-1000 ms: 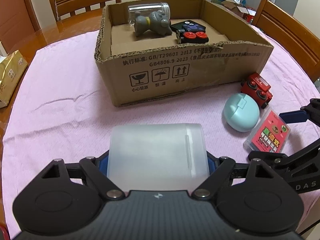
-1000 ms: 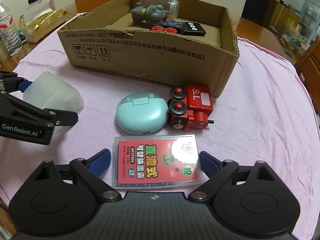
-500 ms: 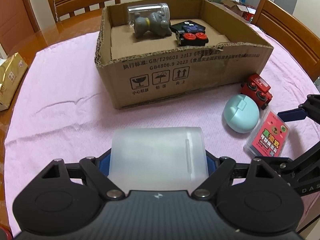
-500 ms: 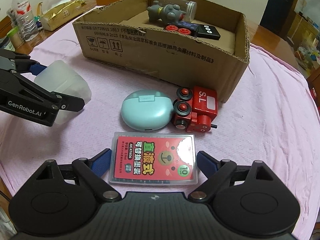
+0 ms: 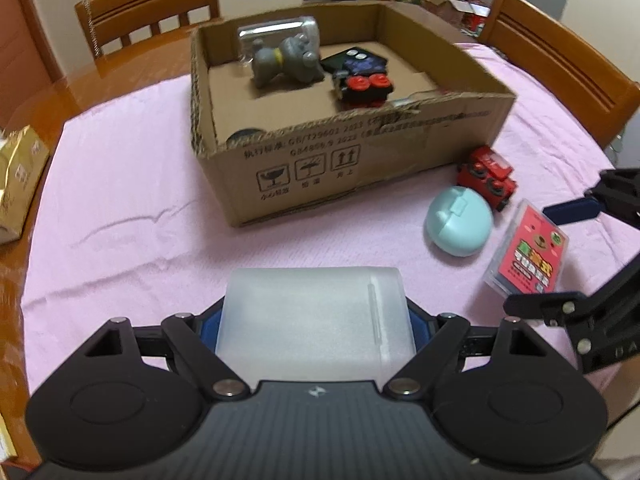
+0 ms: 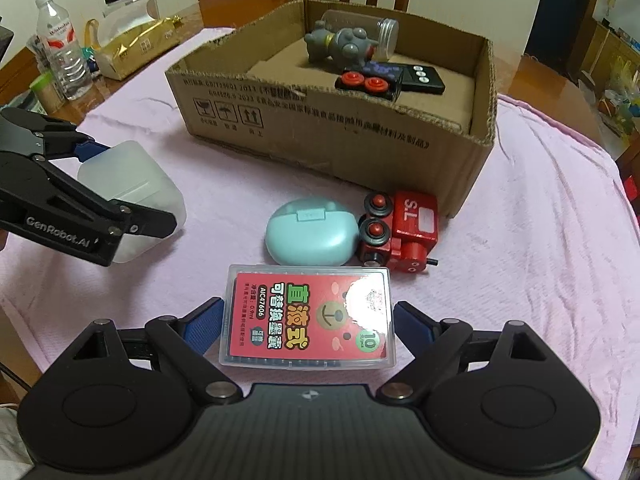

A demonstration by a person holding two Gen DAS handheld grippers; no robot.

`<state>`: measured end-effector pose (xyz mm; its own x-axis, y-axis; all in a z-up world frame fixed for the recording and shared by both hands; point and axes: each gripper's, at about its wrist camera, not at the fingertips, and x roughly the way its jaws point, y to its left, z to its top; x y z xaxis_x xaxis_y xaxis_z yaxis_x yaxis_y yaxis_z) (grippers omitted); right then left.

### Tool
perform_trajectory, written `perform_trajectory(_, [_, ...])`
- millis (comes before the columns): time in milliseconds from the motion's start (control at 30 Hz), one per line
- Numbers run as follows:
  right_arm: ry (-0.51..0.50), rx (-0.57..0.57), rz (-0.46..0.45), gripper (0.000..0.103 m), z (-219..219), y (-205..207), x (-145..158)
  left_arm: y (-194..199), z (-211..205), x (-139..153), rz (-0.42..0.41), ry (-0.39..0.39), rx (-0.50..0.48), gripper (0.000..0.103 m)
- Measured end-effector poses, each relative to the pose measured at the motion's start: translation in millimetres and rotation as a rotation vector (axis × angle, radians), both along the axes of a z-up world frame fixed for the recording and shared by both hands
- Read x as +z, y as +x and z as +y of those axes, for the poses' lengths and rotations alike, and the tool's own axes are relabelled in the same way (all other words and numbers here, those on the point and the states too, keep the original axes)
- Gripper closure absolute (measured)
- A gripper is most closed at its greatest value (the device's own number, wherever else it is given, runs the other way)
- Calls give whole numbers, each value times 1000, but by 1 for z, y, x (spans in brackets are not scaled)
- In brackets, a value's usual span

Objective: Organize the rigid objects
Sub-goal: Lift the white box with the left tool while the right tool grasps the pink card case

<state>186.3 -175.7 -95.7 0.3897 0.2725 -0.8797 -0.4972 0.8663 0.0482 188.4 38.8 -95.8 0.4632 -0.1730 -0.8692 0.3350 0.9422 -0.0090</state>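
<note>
Spread over the round table, a pink cloth. On it, toward the far side, an open cardboard box with printed handling symbols on its near wall; inside, a grey toy figure lying against a clear jar, a black car with red wheels and a dark remote.

Clamped between the blue pads of the left gripper, a frosted translucent plastic box, rounded at the corners, with a thin raised seam down one side; seen from the right wrist as a milky tub held just above the cloth, well left of the other loose items.

Just in front of the cardboard box, a mint-green oval case touching a red toy train marked "S.L".

Nearest the right gripper, a flat clear case with a red label lying on the cloth between the spread fingers, gaps on both sides, neither pad touching it.
</note>
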Motion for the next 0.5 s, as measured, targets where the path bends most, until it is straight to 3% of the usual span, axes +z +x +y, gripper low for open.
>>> perform_trajectory(267, [15, 46, -21, 10, -4, 1, 34, -4, 1, 41, -20, -8, -90, 20])
perform_trajectory(500, [27, 95, -78, 10, -6, 12, 71, 17, -1, 87, -143, -21, -118, 20])
